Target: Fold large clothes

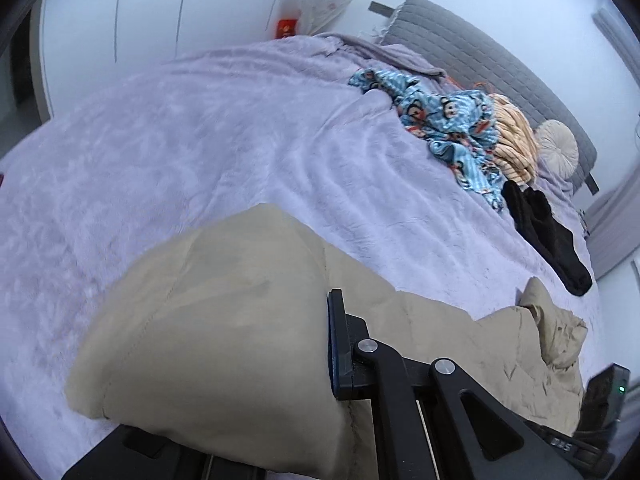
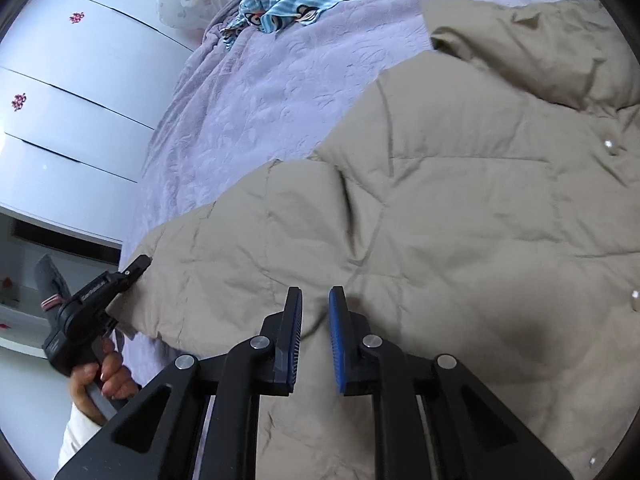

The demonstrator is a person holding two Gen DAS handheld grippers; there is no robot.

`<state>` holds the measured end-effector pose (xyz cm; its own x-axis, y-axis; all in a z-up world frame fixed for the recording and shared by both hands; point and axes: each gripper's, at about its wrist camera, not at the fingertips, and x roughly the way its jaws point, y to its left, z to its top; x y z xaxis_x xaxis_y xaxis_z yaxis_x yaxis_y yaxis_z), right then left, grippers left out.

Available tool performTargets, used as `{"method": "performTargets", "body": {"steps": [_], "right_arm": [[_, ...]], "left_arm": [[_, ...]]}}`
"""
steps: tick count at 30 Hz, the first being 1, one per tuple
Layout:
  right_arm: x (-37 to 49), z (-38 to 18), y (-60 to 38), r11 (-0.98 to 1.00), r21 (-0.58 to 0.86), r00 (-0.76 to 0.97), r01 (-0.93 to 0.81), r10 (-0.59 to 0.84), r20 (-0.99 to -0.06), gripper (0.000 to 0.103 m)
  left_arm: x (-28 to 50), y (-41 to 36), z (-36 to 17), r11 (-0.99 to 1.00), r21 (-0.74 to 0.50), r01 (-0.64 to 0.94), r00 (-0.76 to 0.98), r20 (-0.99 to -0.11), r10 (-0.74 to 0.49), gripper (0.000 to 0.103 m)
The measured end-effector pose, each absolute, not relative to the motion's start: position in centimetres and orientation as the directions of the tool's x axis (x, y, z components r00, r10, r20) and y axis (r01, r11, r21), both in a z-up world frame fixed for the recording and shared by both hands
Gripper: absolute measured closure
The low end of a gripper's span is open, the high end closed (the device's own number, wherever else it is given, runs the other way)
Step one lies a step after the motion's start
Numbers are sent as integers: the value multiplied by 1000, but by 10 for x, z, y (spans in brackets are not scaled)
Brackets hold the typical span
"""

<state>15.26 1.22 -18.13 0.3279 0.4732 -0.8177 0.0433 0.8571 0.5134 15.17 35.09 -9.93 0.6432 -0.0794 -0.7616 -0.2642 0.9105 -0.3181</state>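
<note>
A large beige quilted jacket point(image 2: 460, 208) lies spread on a lavender bed cover point(image 2: 272, 92). My left gripper point(image 1: 280, 360) is shut on a thick fold of the jacket point(image 1: 216, 320); the cloth drapes over and hides its left finger, only the right finger point(image 1: 340, 344) shows. It also shows in the right wrist view point(image 2: 136, 268) at the jacket's left edge. My right gripper point(image 2: 316, 340) hovers just over the jacket's near part, jaws slightly apart with nothing between them.
A blue monkey-print garment point(image 1: 452, 124), a peach striped one point(image 1: 512, 136) and a black one point(image 1: 548, 236) lie near the grey headboard point(image 1: 480, 52). A round cushion point(image 1: 558, 148) sits by it. White wardrobe doors point(image 2: 72, 92) stand beyond the bed.
</note>
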Motion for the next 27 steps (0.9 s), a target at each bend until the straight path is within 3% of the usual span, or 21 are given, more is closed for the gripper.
{"method": "performTargets", "body": {"steps": [9, 14, 17, 20, 24, 25, 27], "right_arm": [[168, -241, 50, 850, 526, 209, 33, 509, -835, 89], [154, -219, 13, 800, 598, 207, 41, 579, -789, 89], [131, -195, -39, 823, 563, 267, 80, 526, -807, 89], [103, -172, -112, 869, 471, 330, 153, 405, -853, 89], [75, -162, -189, 894, 370, 352, 253, 271, -896, 89], [69, -164, -201, 862, 436, 361, 261, 331, -872, 89], [61, -170, -224, 857, 420, 344, 299, 313, -885, 89]], "left_arm": [[158, 229, -23, 953, -280, 118, 705, -652, -279, 95], [159, 120, -3, 915, -255, 314, 657, -637, -403, 95], [158, 43, -18, 882, -231, 411, 577, -683, -449, 95], [151, -29, -62, 871, -128, 475, 520, -758, -395, 95], [140, -88, -142, 854, 61, 516, 467, -856, -221, 95], [137, -93, -158, 849, 94, 519, 458, -870, -183, 95], [129, -94, -170, 846, 141, 514, 481, -864, -148, 90]]}}
